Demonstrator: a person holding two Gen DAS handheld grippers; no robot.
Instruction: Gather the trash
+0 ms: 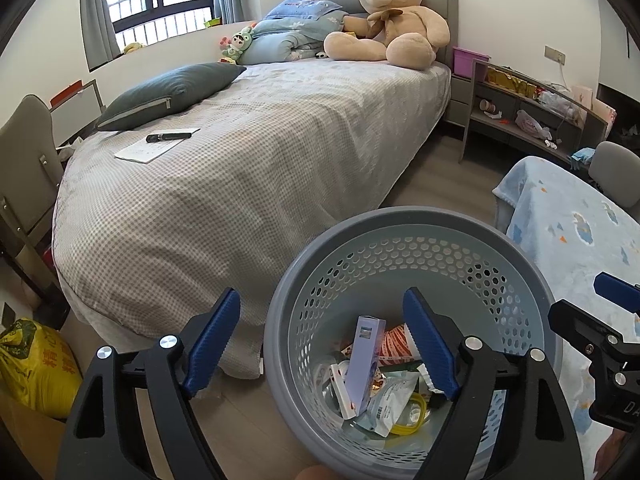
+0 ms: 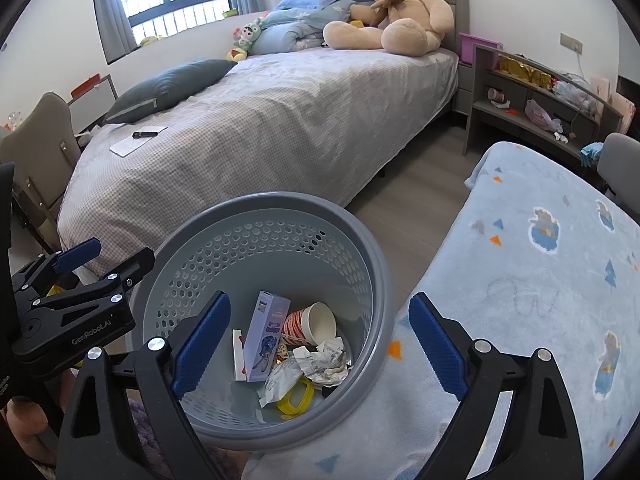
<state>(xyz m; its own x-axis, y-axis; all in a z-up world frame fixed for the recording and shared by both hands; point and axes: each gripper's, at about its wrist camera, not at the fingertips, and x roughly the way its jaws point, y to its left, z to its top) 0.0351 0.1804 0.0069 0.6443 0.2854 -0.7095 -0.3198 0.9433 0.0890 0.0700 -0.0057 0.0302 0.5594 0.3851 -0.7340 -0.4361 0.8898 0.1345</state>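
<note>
Bed (image 1: 248, 168): fills the space ahead of both grippers; on its far-left part lie a sheet of paper (image 1: 154, 146) and a dark pen-like thing (image 1: 168, 136), well apart from either gripper.
Blanket (image 2: 540, 280): to the right of the right gripper, touching the basket's right side.
Basket (image 1: 400, 220): directly below and ahead of both grippers, standing upright between bed and blanket.
Trash: already inside the basket, namely a purple box (image 2: 266, 336), a paper cup (image 2: 314, 324), crumpled paper (image 2: 326, 362), a pouch and a yellow ring.
Left gripper (image 1: 324, 344): jaws spread wide, nothing between them; its right finger hangs over the basket, its left finger over the floor.
Right gripper (image 2: 320, 348): jaws spread wide and empty, straddling the basket's right rim.
Step in hand: likely between pickups, since neither gripper carries anything.
Next move: probably a reach forward and left across the bed, if the paper counts as trash; that cannot be told.
Left view only: a yellow bag (image 1: 32, 364) on the floor at far left.
Right view only: the cup's open mouth and the crumpled paper, which the left gripper's finger covers in the other view.
</note>
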